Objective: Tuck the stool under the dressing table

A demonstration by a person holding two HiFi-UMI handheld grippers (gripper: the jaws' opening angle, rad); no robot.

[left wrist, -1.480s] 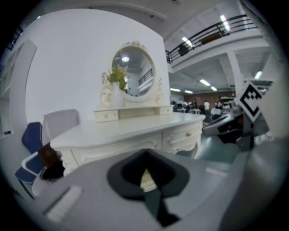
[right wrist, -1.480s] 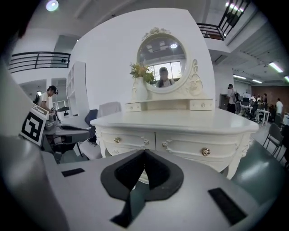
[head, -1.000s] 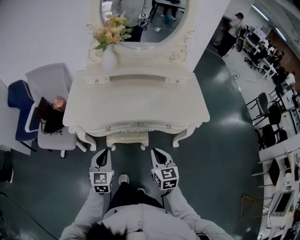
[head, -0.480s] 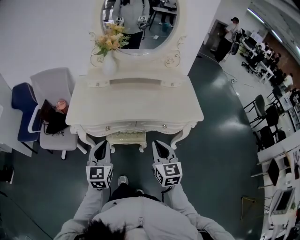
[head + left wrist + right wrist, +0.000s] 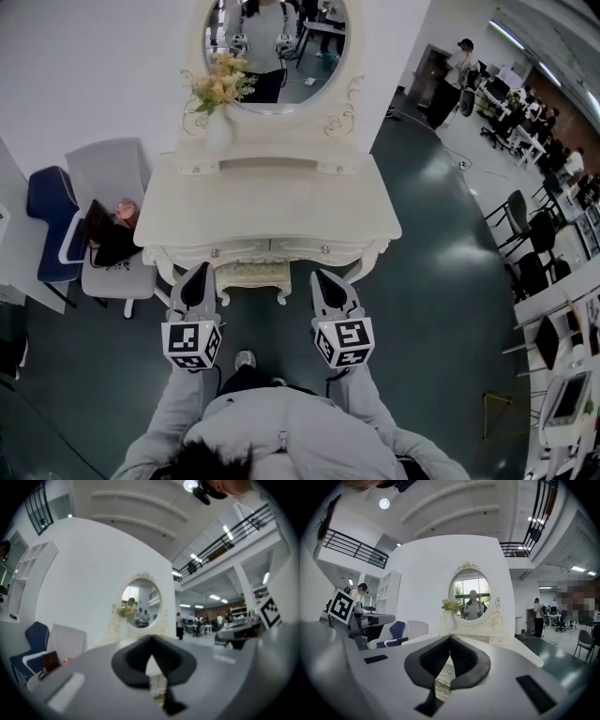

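Observation:
A cream dressing table (image 5: 272, 211) with an oval mirror (image 5: 277, 47) stands against the white wall. The cream stool (image 5: 251, 275) sits under its front edge, between the table legs, with only its near rim showing. My left gripper (image 5: 199, 273) is held in front of the table left of the stool, jaws shut and empty. My right gripper (image 5: 324, 278) is level with it on the stool's right, also shut and empty. Neither touches the stool. In the left gripper view the gripper (image 5: 151, 639) points at the table (image 5: 157, 670). In the right gripper view the gripper (image 5: 450, 638) points at the mirror (image 5: 471, 599).
A vase of flowers (image 5: 219, 98) stands on the table's back left. A grey chair (image 5: 112, 225) with a bag and a blue chair (image 5: 52, 220) stand to the left. Office chairs (image 5: 534, 234) and people fill the room at the right. The floor is dark green.
Both grippers have risen together in front of the table and look larger in the head view. The stool and table have not moved.

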